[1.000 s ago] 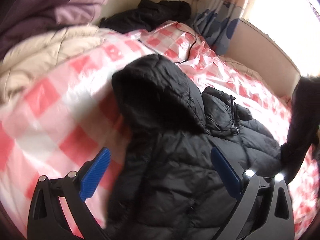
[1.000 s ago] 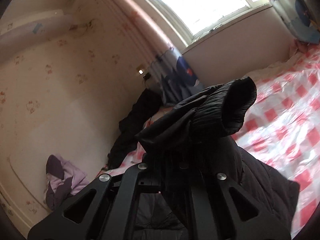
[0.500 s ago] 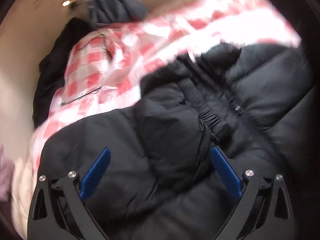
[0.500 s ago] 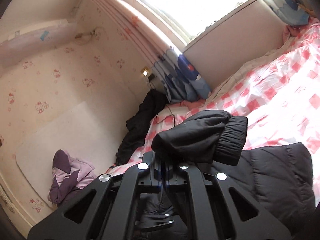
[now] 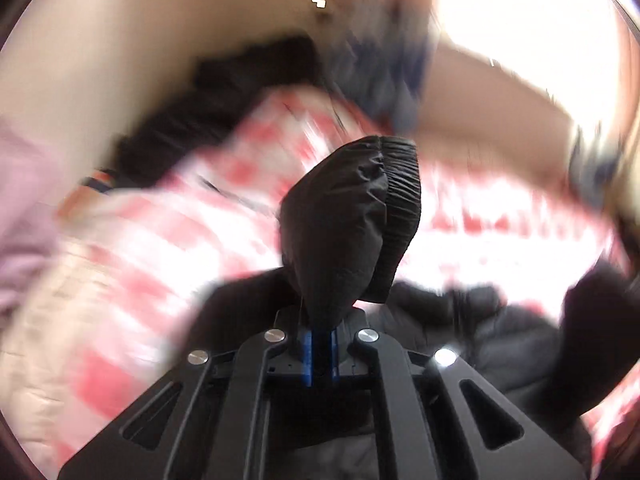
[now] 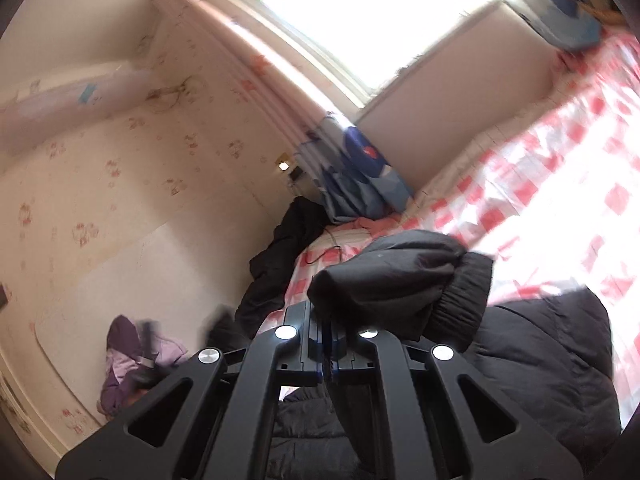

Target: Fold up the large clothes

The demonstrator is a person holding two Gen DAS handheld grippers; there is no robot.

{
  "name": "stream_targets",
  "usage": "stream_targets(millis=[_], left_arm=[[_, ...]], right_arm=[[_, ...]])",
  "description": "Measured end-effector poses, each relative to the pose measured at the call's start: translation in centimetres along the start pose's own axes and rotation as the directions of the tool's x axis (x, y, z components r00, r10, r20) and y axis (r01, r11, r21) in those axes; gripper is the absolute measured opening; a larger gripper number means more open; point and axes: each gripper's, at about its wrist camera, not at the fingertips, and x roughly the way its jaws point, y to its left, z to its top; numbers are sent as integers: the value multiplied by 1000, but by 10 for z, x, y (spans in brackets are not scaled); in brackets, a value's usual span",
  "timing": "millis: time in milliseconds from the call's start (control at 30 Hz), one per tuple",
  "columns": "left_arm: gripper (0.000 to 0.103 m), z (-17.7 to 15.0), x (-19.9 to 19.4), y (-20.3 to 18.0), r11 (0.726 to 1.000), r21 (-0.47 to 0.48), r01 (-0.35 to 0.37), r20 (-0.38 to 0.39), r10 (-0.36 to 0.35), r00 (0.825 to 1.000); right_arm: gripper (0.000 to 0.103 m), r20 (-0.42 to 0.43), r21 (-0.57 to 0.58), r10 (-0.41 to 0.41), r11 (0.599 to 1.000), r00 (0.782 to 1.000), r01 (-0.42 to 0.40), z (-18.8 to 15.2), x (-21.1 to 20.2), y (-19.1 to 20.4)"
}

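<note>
Now the left gripper point(image 5: 319, 354) is clenched on one sleeve of the black puffer jacket point(image 5: 492, 344). This left sleeve point(image 5: 340, 232) stands up from the blue pads, its long axis runs almost straight upward in the left wrist view, and the ribbed cuff point(image 5: 400, 216) is on the top right side. The body of the jacket lies below and to the right, on the red and white checked bedcover point(image 5: 168, 240), which is very blurred here.

The right gripper point(image 6: 325, 354) is also closed on fabric, grasping the other sleeve. This right sleeve point(image 6: 384, 280) lies across the view, with its long axis about horizontal, and its elastic cuff point(image 6: 464, 300) points to the right. Under it the jacket body spreads on the bedcover at the lower right. At the back there are a dark garment point(image 6: 280, 264) by the wall, a blue curtain point(image 6: 352, 176) beside the window point(image 6: 360, 12) and purple clothes point(image 6: 128, 364) at the lower left.

Half a second ago the left gripper was wide open above the jacket and held nothing; its pads have since come together on the sleeve and it is lifted. The right gripper kept its grip on the sleeve, in nearly the same pose.
</note>
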Motion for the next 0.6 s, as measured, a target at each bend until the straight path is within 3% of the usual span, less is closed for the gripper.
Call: stream_targets(millis=[67,200,300,367,400,500,533,600], left_arm=[[7,15,-50,52,996,-88,-14,90,22,996],[7,7,-101,132,967,-255,0,171,44,984],[7,-21,-116,163,945,-325,25,197,42,979],[7,-40,-116,173,932,-360,50,204,26,979],[7,-51,-113,177,927,-371,61,207,18,978],[7,-61,-99,178,919,-384,87,196,-11,981],[7,-59,-94,175,923,-373,95,188,-25,982],[7,-55,-88,170,933,-346,96,185,-32,982]], right_arm=[[4,-19,-65,6,998,1000,-7,-3,19,25],[7,-151,-232,-25,973,988,-11,-45,93,79],[7,-320,-362,-98,932,942,-26,-111,158,107],[7,-432,-446,-161,893,888,-55,-157,189,117],[8,-513,-490,-207,868,833,-87,-187,207,120],[24,-694,-567,-354,805,627,-173,-258,237,117],[25,-702,-575,-364,796,613,-186,-264,236,119],[43,-727,-506,-287,838,623,-204,-253,225,121]])
